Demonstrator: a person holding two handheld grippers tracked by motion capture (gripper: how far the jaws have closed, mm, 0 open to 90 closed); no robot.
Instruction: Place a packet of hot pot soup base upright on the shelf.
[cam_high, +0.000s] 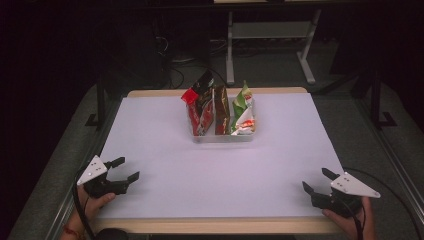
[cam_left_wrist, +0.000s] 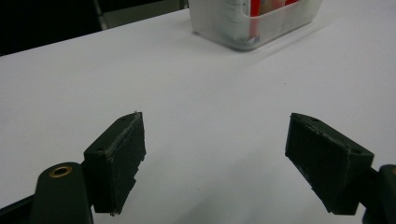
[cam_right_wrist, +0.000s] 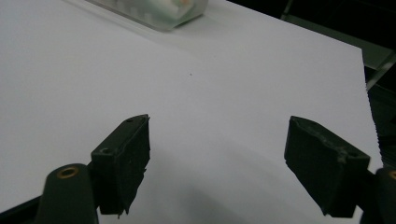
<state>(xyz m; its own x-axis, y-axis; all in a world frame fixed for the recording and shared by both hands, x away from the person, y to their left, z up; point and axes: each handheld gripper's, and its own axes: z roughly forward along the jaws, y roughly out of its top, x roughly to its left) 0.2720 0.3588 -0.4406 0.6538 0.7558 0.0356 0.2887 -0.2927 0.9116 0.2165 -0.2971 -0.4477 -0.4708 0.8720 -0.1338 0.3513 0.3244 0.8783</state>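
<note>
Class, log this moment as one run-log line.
left gripper: open, empty | right gripper: open, empty | bin: far centre of table, holding upright packets | contact: none

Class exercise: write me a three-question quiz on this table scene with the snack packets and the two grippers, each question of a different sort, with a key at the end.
1. True or false: the left gripper is shut on a packet.
2. Multiple choice: where do the packets stand? A) flat on the table; B) upright in the clear bin; C) between the jaws of the right gripper.
3. Short answer: which end of the bin holds the green packet in the high view?

Key
1. False: both grippers are open, with nothing between their jaws, near the front corners of the table.
2. B.
3. The right end; the red packet is at the left end.
</note>
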